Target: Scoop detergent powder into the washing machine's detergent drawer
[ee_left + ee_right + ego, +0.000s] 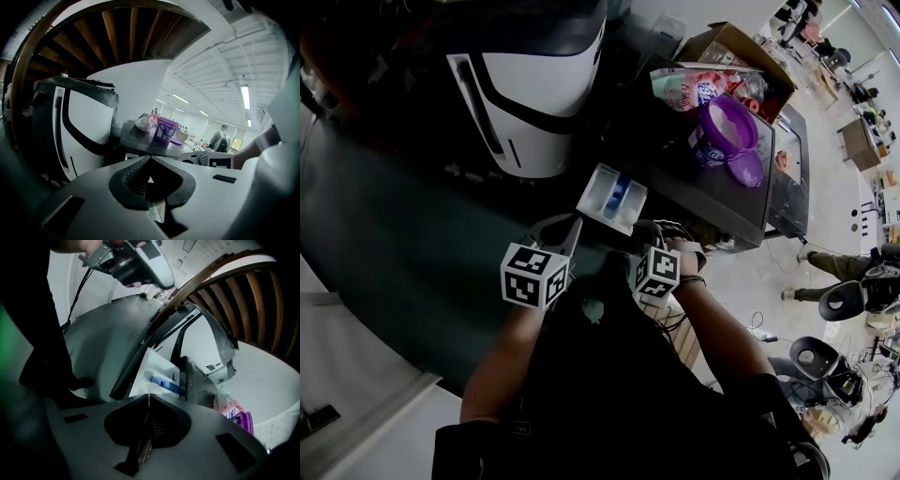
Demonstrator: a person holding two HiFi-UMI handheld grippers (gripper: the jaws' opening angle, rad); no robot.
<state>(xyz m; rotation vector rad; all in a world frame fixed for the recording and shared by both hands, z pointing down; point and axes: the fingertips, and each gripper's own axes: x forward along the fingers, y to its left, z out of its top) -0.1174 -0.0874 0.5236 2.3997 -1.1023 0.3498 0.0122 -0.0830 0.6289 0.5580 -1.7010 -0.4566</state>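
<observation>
Holding my left gripper (150,160) and right gripper (149,397) both pressed together | drawer (596,185) pulled out just ahead | purple tub (728,125) well apart on washer top (712,199).

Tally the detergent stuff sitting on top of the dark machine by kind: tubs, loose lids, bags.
Purple tub: 1
Purple lid, off and lying beside the tub: 1
Printed bag: 1
Total: 3
</observation>
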